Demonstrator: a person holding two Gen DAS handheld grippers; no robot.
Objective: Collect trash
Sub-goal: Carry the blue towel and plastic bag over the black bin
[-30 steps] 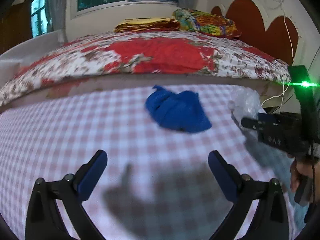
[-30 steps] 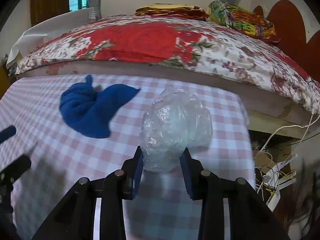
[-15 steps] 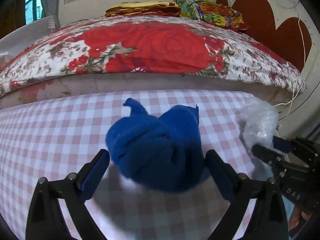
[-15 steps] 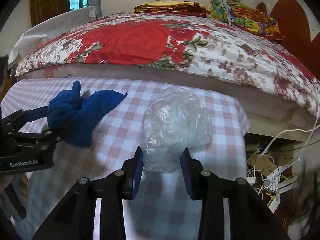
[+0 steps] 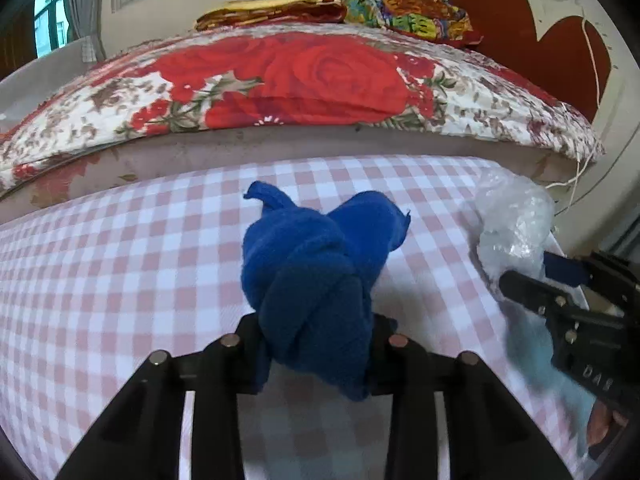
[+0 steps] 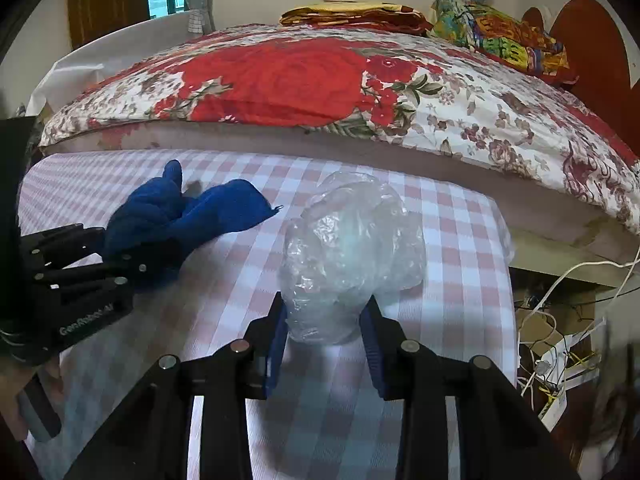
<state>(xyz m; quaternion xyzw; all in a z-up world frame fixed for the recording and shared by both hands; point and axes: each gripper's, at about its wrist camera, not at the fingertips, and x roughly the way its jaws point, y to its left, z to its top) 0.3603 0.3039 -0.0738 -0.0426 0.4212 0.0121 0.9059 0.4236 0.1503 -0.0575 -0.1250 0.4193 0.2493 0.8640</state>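
1. The crumpled clear plastic bag [image 6: 348, 256] sits on the pink-checked tablecloth [image 6: 452, 248] near its right edge, pinched at its lower end between the two blue pads of the right gripper [image 6: 323, 340].
2. The blue cloth [image 5: 320, 276] lies bunched to the left of the bag, apart from it, on the same tablecloth.
3. The left gripper [image 5: 316, 354] has its jaws closing around the near end of the cloth, and the fabric bulges up between them and hides the pads.
4. Part of a hand [image 6: 16, 392] shows at the left edge of the right wrist view, behind the left tool.
5. Beyond the table runs a bed with a red rose bedspread [image 5: 288, 80], folded blankets [image 5: 276, 10] stacked at its far side.
6. White cables [image 6: 560, 320] hang in a tangle off the table's right end.
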